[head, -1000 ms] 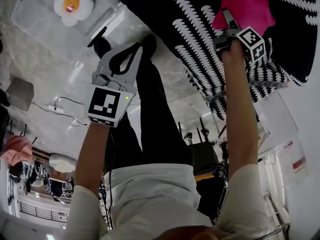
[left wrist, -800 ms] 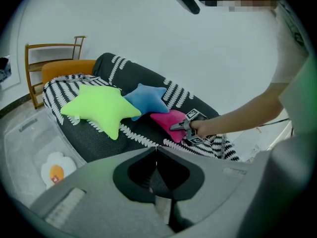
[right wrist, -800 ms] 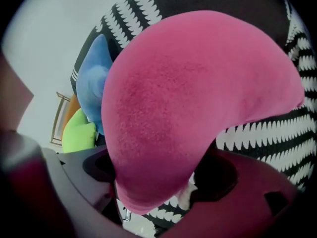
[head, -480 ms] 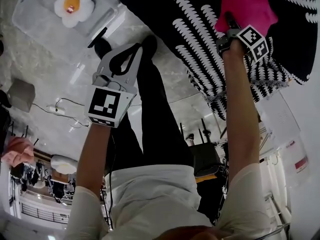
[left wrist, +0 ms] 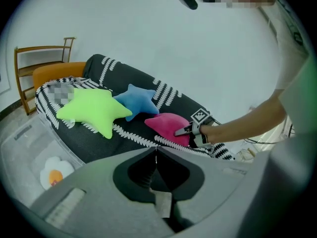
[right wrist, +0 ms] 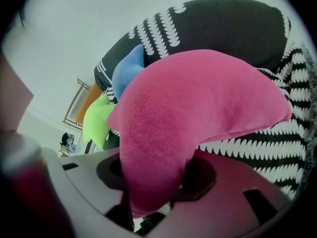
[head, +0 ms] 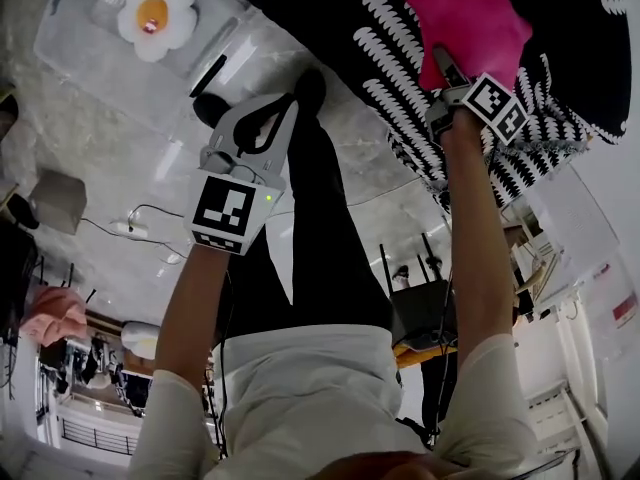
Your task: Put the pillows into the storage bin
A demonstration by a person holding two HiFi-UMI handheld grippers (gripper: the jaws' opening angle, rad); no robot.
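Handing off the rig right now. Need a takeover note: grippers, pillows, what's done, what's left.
Right gripper: shut on one arm of the pink star-shaped plush pillow, jaws have just been closing on it, at the black-and-white patterned sofa.
Left gripper: shut, empty.
Done: white fried-egg plush pillow is in the clear plastic storage bin on the floor.
Left: bin the pink one, then the green star pillow and blue star pillow, both on the sofa.
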